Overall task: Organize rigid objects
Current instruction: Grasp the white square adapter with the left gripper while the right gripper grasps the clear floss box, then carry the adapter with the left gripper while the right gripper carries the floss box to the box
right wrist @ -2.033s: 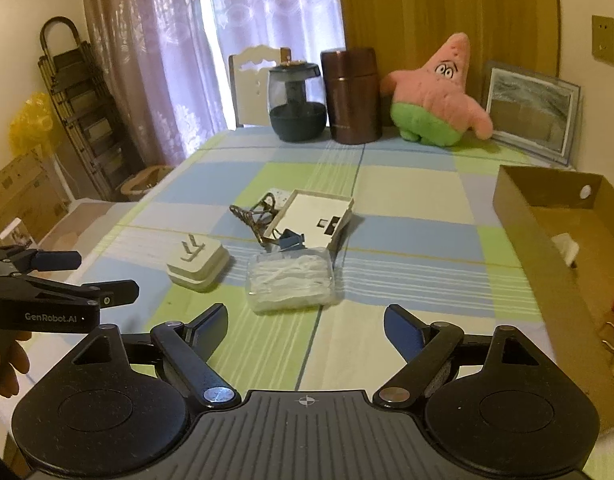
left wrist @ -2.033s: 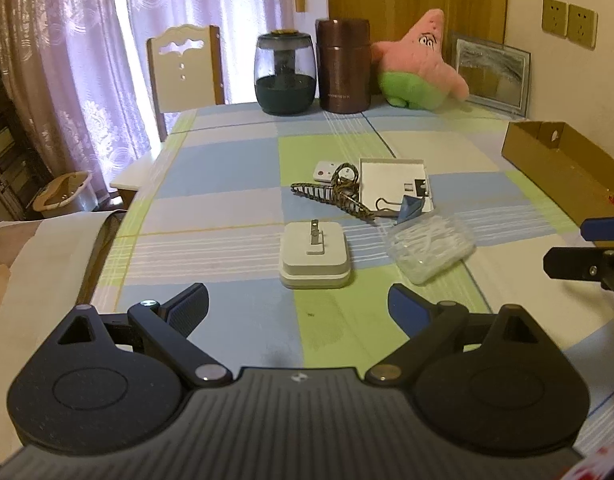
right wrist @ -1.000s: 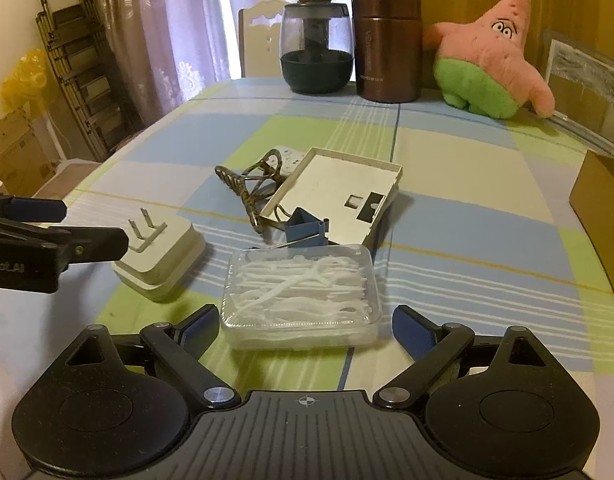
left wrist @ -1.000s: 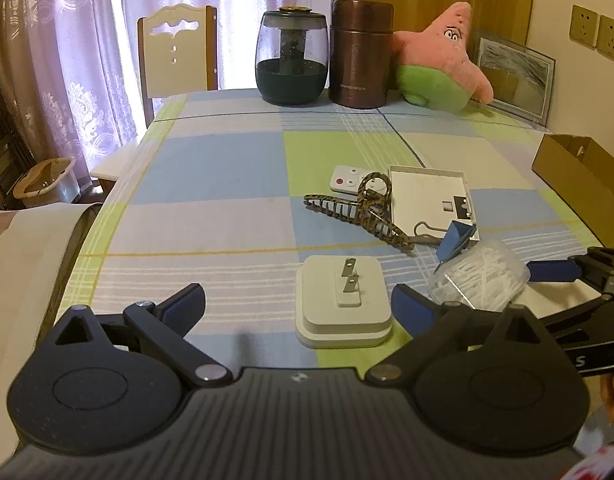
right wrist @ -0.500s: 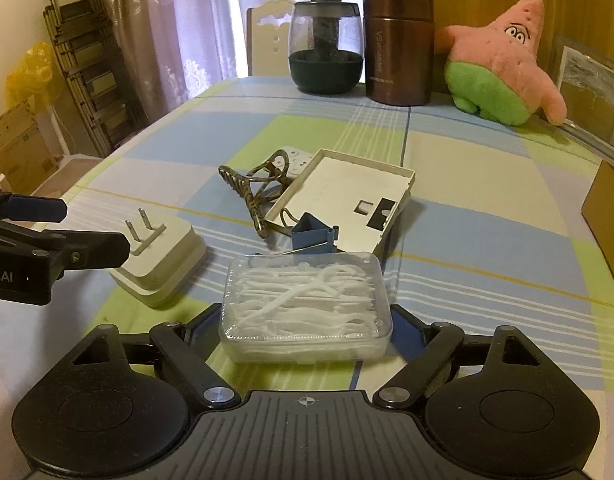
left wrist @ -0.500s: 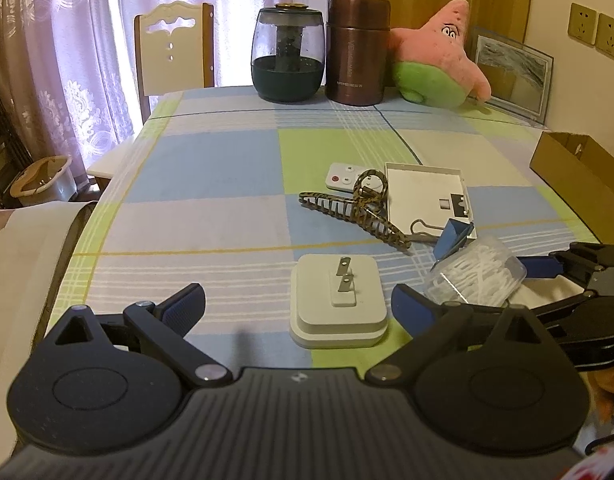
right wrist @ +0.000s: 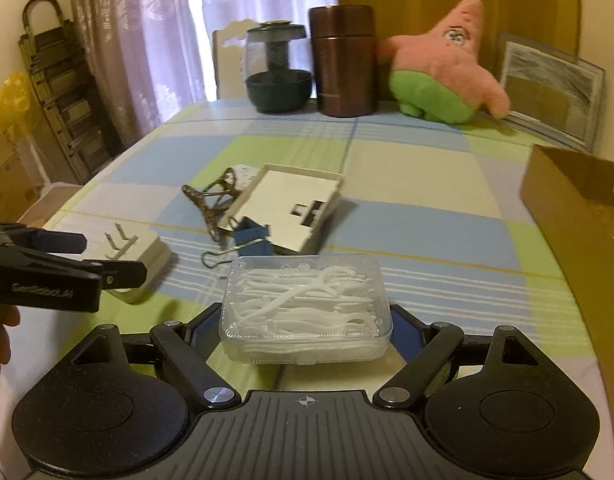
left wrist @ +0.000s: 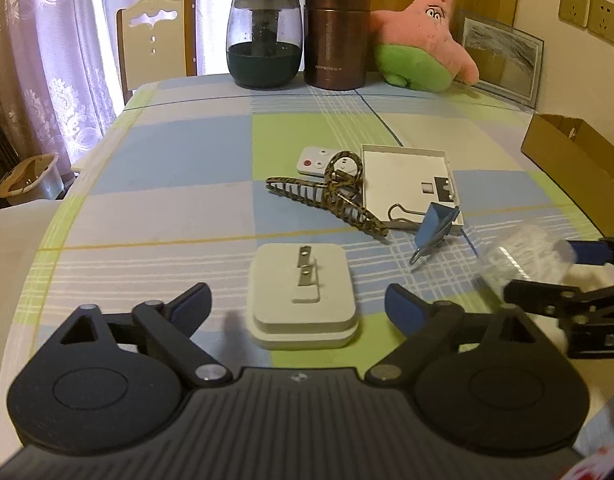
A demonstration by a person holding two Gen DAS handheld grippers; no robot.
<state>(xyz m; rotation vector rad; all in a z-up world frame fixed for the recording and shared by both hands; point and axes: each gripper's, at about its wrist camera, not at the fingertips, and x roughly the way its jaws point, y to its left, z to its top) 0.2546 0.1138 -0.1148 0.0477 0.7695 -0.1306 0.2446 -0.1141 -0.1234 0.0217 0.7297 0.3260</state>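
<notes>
From the left wrist we saw our left hand-held gripper (left wrist: 297,306) gaping, its jaws just narrowing around the white plug adapter (left wrist: 302,294) on the counter (left wrist: 175,168), pads apart from it. From the right wrist, our right hand-held gripper (right wrist: 305,330) clamped the clear floss-pick box (right wrist: 305,307).

The clear box of picks (left wrist: 525,258) looks blurry in the left view. The cardboard box (right wrist: 579,216) is cut off by the right edge. The small remote (right wrist: 241,171) hides behind the hair clip (right wrist: 211,200).
</notes>
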